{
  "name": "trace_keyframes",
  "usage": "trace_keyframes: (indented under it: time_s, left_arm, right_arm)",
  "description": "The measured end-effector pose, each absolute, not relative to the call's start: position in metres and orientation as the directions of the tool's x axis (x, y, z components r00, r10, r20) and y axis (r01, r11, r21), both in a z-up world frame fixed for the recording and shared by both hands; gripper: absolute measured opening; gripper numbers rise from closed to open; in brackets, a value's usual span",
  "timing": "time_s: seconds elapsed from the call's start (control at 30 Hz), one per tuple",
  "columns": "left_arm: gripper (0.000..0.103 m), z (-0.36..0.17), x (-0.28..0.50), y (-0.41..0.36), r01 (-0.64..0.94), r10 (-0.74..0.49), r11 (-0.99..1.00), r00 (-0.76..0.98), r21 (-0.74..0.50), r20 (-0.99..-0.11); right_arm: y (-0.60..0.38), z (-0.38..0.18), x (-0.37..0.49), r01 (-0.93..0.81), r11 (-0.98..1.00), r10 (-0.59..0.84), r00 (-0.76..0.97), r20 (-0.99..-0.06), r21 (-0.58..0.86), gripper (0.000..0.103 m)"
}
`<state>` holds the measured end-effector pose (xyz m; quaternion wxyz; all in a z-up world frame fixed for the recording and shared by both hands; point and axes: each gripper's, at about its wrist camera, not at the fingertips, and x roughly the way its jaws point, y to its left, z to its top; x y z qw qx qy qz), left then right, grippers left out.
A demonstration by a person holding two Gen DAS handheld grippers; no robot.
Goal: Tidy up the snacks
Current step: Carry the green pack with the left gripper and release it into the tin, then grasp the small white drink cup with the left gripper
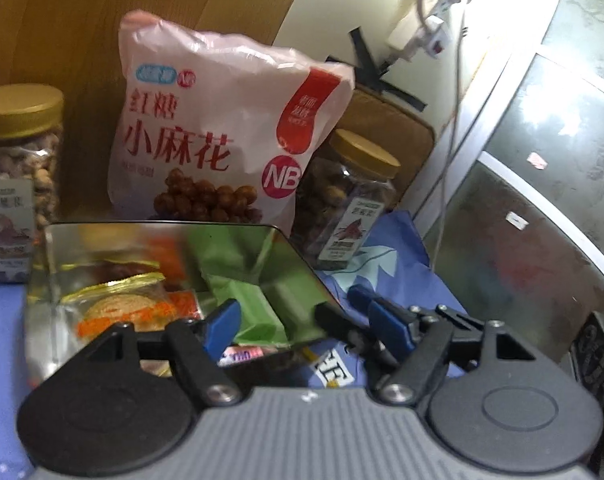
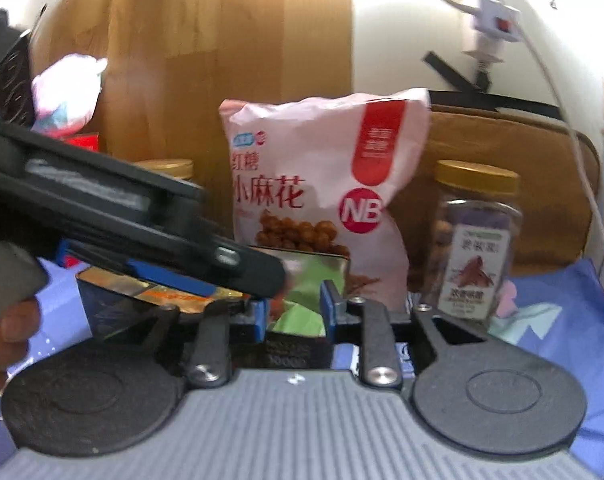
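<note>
The bag [image 1: 221, 128] was pink with red lettering, the jar [image 1: 344, 200] gold-lidded, the tin [image 1: 289, 264] mirror-silver, the cloth [image 1: 394, 256] blue.

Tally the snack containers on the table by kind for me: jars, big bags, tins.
Gold-lidded jars: 2, the left jar and the right jar
Large pink snack bag: 1
Open metal tin holding small packets: 1
Total: 4

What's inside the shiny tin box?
The tin box holds a green packet, a clear-wrapped biscuit and orange wrappers. Anything beneath them, and the near corner behind the left gripper, is hidden.
</note>
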<state>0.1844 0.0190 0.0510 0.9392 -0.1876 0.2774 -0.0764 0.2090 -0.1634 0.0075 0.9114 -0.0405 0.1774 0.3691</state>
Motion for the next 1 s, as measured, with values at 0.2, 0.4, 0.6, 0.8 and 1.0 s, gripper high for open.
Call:
trace_keyframes:
  time_s: [0.2,0.4,0.6,0.8,1.0]
  left_arm:
    - [0.073,0.047,0.127,0.037,0.055,-0.254,0.913,0.853,-0.405,-0.456]
    - [0.075,0.005,0.132,0.046,-0.069,-0.213,0.894,0.803,-0.442,-0.557]
    - [0.060,-0.019,0.156,0.037,-0.133,-0.149,0.917,0.761,-0.376,-0.632]
    - [0.057,-0.016,0.118,0.025,-0.109,-0.144,0.940,0.734,-0.324,-0.663]
    - [0.056,-0.019,0.032,0.036,-0.139,-0.142,0.917,0.763,-0.374,-0.630]
  right_arm:
    - [-0.204,0.005,0.204,-0.659,0.725,0.680,0.637,-0.363,0.202,0.033]
    - [-0.213,-0.035,0.242,-0.529,0.715,0.696,0.478,-0.536,0.457,0.034]
    - [-0.197,-0.048,0.239,-0.509,0.665,0.742,0.371,-0.557,0.546,0.035]
    - [-0.186,-0.040,0.201,-0.584,0.627,0.762,0.322,-0.563,0.516,0.035]
    - [-0.178,-0.037,0.148,-0.662,0.523,0.815,0.204,-0.542,0.537,0.035]
